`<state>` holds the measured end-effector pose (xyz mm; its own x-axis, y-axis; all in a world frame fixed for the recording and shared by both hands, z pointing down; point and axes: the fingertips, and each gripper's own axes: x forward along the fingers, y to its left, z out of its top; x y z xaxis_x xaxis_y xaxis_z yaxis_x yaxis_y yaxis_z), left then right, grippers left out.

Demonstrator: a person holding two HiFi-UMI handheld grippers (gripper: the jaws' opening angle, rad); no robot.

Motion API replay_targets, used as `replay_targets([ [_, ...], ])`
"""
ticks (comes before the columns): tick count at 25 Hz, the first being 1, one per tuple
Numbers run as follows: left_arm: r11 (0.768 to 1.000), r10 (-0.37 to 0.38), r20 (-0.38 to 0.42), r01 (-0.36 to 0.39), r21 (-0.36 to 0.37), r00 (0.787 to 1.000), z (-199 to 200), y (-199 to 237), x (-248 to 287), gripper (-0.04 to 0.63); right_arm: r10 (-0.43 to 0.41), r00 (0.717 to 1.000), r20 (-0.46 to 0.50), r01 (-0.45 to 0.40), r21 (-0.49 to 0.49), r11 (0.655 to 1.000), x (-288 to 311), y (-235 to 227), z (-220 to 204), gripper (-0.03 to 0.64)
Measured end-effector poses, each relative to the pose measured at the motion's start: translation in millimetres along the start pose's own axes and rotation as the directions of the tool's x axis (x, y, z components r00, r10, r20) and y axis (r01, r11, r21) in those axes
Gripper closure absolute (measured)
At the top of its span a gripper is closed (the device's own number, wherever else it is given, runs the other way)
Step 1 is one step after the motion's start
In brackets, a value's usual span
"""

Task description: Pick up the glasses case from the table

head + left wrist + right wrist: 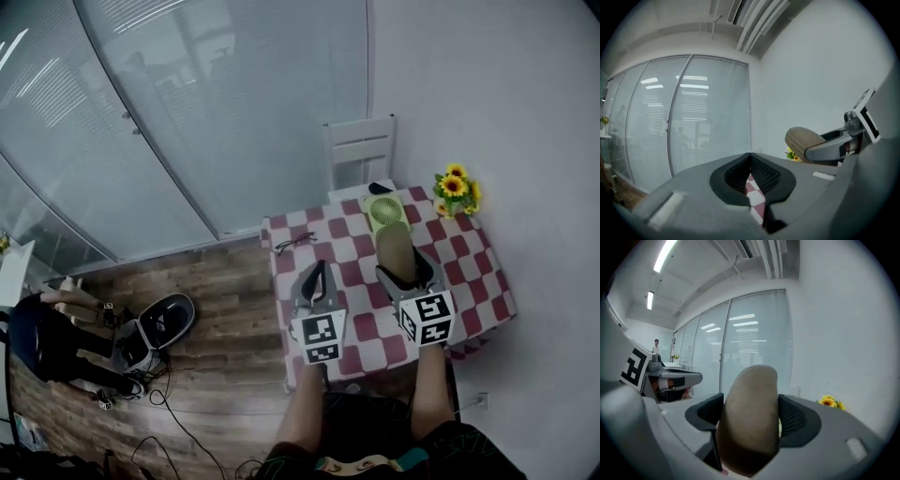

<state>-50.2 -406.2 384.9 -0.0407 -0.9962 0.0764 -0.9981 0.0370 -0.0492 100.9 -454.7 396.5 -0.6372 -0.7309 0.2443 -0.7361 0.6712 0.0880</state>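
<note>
Between the right tongs [751, 412], tan glasses case [750, 427]

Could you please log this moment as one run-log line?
right gripper: shut on glasses case, held above table | left gripper: shut, empty | eyeglasses: on table

Red-and-white checked table [478, 272] — spectacles [295, 242], small green fan [382, 212], sunflowers [456, 191] on top
</note>
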Motion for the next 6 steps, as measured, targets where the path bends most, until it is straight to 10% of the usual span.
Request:
replay_targets([
  [6,1.000,0.001,0.044,-0.002,0.017,0.999,20,-1,-4,0.584,-0.037,0.996,0.081,0.036,0.009,0.999,-14,-13,21,0.248],
])
